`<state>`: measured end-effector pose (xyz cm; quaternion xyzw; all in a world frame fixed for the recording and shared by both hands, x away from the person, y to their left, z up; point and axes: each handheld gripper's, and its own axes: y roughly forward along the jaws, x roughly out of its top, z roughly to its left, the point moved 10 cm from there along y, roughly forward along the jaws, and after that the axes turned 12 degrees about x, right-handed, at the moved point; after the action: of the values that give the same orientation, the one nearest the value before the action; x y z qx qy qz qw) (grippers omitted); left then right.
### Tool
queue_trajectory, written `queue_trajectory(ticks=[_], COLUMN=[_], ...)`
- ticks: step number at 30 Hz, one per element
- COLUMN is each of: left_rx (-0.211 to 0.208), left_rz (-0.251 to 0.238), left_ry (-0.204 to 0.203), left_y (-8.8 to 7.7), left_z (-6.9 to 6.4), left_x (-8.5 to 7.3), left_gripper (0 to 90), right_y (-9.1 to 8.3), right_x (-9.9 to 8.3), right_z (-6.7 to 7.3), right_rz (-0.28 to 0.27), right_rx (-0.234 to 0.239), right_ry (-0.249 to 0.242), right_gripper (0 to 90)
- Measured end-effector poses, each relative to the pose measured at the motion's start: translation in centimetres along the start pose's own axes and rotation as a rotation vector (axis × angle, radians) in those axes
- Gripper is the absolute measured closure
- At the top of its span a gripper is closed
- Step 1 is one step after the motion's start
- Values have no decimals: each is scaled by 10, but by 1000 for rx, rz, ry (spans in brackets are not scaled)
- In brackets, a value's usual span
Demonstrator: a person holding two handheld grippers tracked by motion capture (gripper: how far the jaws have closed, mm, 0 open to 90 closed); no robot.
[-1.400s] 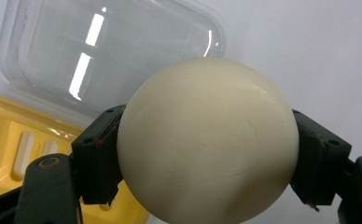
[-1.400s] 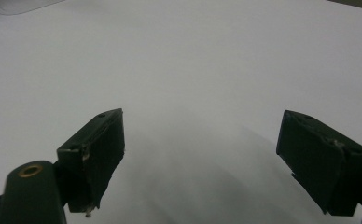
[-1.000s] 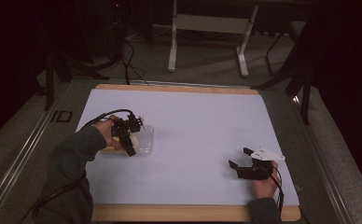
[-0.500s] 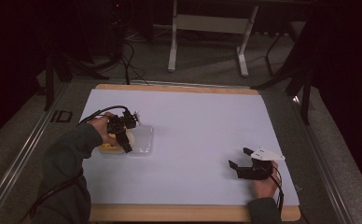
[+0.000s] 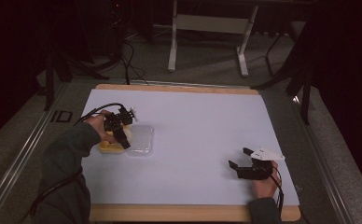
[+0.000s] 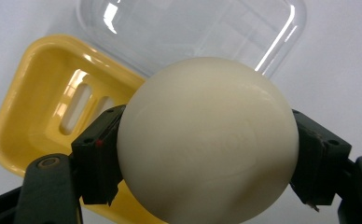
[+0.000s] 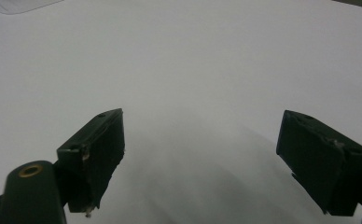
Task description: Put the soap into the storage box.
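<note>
Soap (image 6: 207,140), round, smooth and cream-white, like a big egg, squeezed between the two black jaws of the left tool (image 6: 207,161). Held up above a yellow plastic soap dish (image 6: 53,116) with long slots in its floor. Behind it, a clear shiny lid (image 6: 193,28) with round corners, lying flat and touching the dish.

From the right tool (image 7: 200,158): jaws spread wide apart, gripping nothing. Plain white sheet (image 7: 193,60) under them, smooth and bare. Corner of the clear lid (image 7: 20,4) far off at the top edge.

From high up: left tool (image 5: 119,133) at the left of the surface (image 5: 202,126), clamped on the soap over the yellow dish (image 5: 105,147), clear lid (image 5: 142,140) just beside. Right tool (image 5: 242,158) low at the right, well apart from all that, unclenched. White sheet over a wood-edged board. Dark room behind, grey floor, black cables (image 5: 128,51) and pale metal legs of a stand (image 5: 172,46).
</note>
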<state>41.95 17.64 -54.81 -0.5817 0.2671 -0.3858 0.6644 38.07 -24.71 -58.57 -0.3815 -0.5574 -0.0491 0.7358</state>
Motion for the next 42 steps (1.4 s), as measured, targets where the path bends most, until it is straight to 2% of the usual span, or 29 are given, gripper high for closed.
queue_trajectory(ticks=[5, 15, 20, 42], left_rx=[8, 32, 36, 53], left_rz=[14, -8, -5, 21], left_ry=[-5, -38, -48, -154], left_y=[0, -4, -4, 8], left_z=[3, 14, 17, 34], left_x=[-3, -6, -7, -17], left_gripper=[239, 239, 239, 239], right_y=[0, 0, 0, 0], right_x=[0, 0, 0, 0], right_z=[0, 0, 0, 0], right_rz=[0, 0, -1, 0], right_rx=[1, -1, 0, -1], right_ry=[0, 0, 1, 0], right_gripper=[149, 149, 149, 149])
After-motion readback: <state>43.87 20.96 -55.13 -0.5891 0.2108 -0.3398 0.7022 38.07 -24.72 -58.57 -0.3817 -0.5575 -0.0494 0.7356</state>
